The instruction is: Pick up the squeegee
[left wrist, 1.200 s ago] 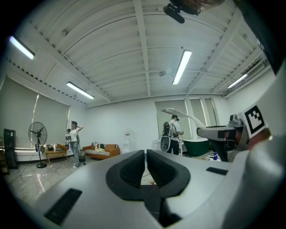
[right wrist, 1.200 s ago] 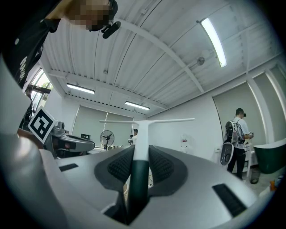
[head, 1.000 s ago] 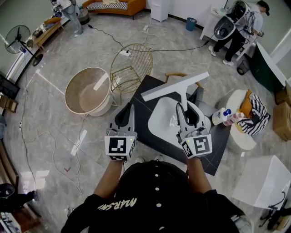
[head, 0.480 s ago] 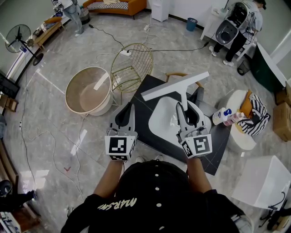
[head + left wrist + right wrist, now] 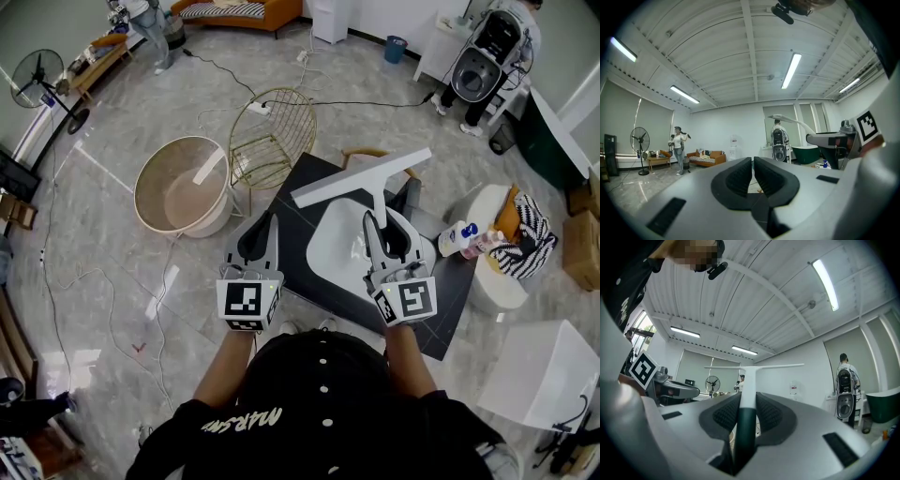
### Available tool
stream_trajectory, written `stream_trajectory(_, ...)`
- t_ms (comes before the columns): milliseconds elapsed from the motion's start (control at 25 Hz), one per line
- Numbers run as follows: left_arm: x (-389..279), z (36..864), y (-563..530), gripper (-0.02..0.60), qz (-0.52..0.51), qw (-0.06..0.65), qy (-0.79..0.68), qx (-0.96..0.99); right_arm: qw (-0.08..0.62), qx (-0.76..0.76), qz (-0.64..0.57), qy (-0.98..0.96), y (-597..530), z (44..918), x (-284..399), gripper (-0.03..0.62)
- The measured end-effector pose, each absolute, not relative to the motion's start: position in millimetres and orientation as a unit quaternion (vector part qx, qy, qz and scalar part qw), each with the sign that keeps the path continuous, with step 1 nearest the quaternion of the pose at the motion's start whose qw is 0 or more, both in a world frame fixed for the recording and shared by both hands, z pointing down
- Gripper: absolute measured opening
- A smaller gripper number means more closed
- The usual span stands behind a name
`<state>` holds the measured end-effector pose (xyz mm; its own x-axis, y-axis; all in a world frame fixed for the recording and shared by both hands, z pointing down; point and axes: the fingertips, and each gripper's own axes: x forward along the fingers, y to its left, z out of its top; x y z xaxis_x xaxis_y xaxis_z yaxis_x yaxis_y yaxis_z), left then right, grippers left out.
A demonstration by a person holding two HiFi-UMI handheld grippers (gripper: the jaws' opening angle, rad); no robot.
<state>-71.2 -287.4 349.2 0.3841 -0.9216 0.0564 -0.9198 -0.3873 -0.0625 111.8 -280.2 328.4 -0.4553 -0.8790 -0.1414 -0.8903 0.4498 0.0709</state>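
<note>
- The right tongs [image 5: 371,223] are clamped on the handle of the squeegee [image 5: 361,178], one pad on each side of it.
- The right gripper view shows the grip on the dark lower part of the handle. The white upper part rises out of the tongs to the blade.
- The squeegee stands upright with its long white blade on top, crosswise to the handle. It is held in the air, clear of every surface.
- In the head view the blade lies over the far part of a dark counter [image 5: 298,208]. A white basin [image 5: 342,246] sits in that counter, under the right tongs.
- The left tongs [image 5: 268,223] are held beside the right ones, over the near left edge of the counter. They are together, with only a thin slit between the pads and nothing in it.
- Each pair of tongs carries a cube with a square marker, close to the person's hands.
- On the floor to the left of the counter stands a round tub [image 5: 183,192], with a gold wire chair [image 5: 272,139] just beside it.
- To the right of the counter are some bottles [image 5: 464,236] and a striped cloth [image 5: 527,234].
- A standing fan [image 5: 36,80] is far off at the left. A person with a pack on the back [image 5: 487,56] stands at the upper right.
</note>
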Motion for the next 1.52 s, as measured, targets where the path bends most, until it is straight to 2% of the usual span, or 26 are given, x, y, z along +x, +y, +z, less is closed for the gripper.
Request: stream_trajectory(1520, -68.4, 353.4, -291.1, 0.021, -0.041, 0.010, 0.553, -0.832, 0.039, -0.516, 0.075, 0.852, -282.4, 331.4, 110.5, 0.081)
